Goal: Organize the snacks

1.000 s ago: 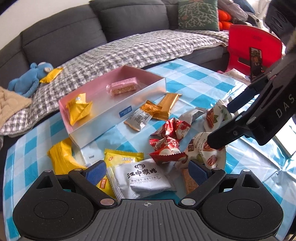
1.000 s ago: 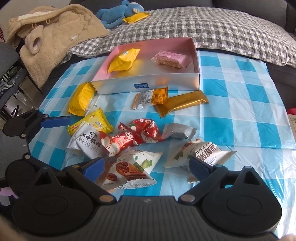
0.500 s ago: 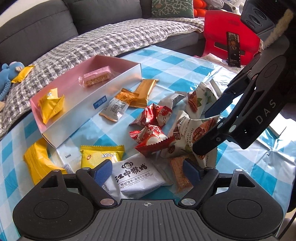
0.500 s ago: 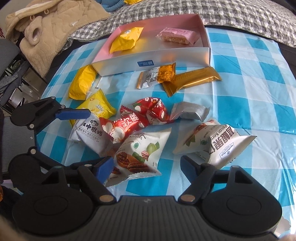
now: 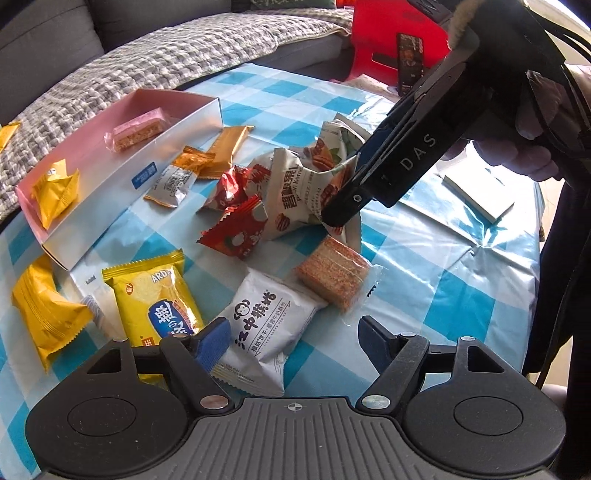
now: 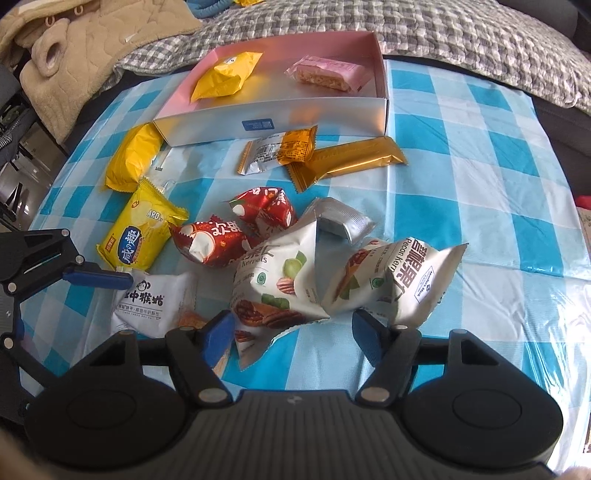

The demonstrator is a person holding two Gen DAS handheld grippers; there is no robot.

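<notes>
Our left gripper (image 5: 290, 341) closes around a white biscuit packet (image 5: 267, 332), not yet pinching it. Our right gripper (image 6: 293, 332) narrows over a pecan kernel bag (image 6: 280, 280) lying on the checked tablecloth (image 6: 461, 166), near the pink box (image 6: 280, 110).

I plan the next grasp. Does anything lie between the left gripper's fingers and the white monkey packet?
Nothing visible does. The white monkey packet already lies between the closing fingers of the left gripper; the pads do not press it yet.

A home living room: grey sofa (image 5: 48, 40) with checked throw (image 6: 424, 33), blue-checked tablecloth (image 6: 461, 147), plush jacket (image 6: 81, 48).
</notes>
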